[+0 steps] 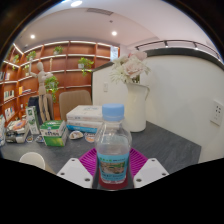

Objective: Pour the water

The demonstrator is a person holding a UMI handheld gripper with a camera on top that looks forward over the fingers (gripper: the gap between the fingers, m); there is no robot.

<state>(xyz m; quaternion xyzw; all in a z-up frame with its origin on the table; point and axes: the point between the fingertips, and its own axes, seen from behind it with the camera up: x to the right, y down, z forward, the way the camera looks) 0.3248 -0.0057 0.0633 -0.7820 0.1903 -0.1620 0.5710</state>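
hand-held gripper [113, 172] — you're clamped on the bottle [113, 145], both pads pressing | bottle upright between fingers, cap up, above the table [175, 143] | no cup in view — tilt forward once you find one

A single wide-angle camera rides on the gripper [112, 176] and looks forward along its two fingers, low over a grey table [170, 142]. A bottle [113, 146] stands very near the lens. Far off, shelves [60, 65] sit left, a white wall [185, 85] right.
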